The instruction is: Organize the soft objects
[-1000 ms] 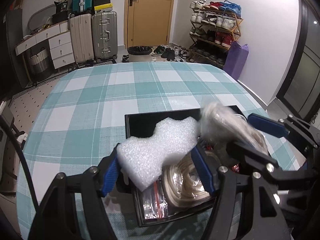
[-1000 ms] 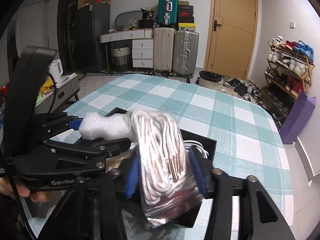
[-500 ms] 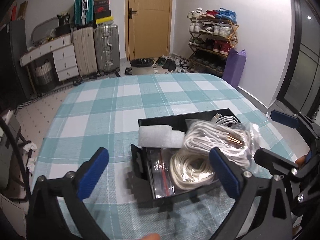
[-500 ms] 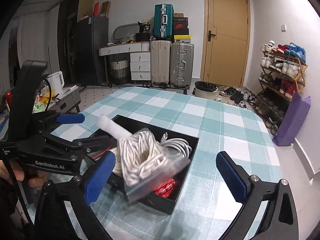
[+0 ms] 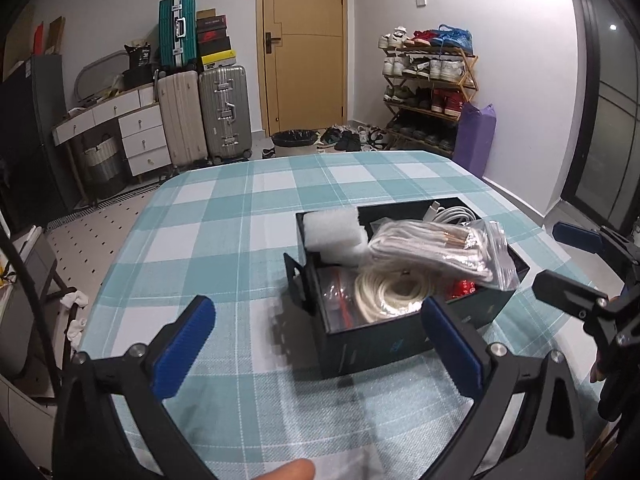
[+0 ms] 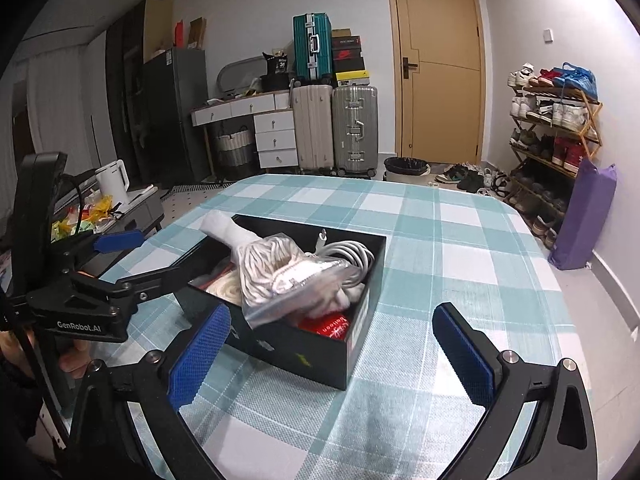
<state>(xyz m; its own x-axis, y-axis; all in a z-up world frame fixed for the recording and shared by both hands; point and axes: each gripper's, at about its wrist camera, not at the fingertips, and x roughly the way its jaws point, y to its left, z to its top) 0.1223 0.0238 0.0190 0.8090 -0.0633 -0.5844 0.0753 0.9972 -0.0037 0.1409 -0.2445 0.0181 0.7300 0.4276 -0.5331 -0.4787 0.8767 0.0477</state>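
A black box (image 5: pixel 372 348) stands on the checked tablecloth. In it a white foam piece (image 5: pixel 332 232) leans at the far left corner. A clear zip bag of white cord (image 5: pixel 436 250) lies on top, over a coil of cream rope (image 5: pixel 388 292), a white cable (image 5: pixel 452 212) and a red packet (image 6: pixel 328 326). My left gripper (image 5: pixel 316 320) is open and empty, a little back from the box's near left corner. My right gripper (image 6: pixel 332 316) is also open and empty, just short of the box (image 6: pixel 304 344). The bag (image 6: pixel 288 276) and foam (image 6: pixel 224 226) touch neither gripper.
The tablecloth (image 5: pixel 240 240) stretches bare beyond and left of the box. Off the table stand suitcases (image 5: pixel 224 112), white drawers (image 5: pixel 144 140), a shoe rack (image 5: pixel 428 92), a purple bag (image 6: pixel 584 216) and a door. A fingertip (image 5: pixel 288 470) shows at the bottom edge.
Both grippers opened and pulled back from the box. The left let go of the foam and the right let go of the cord bag; both now rest in the box.
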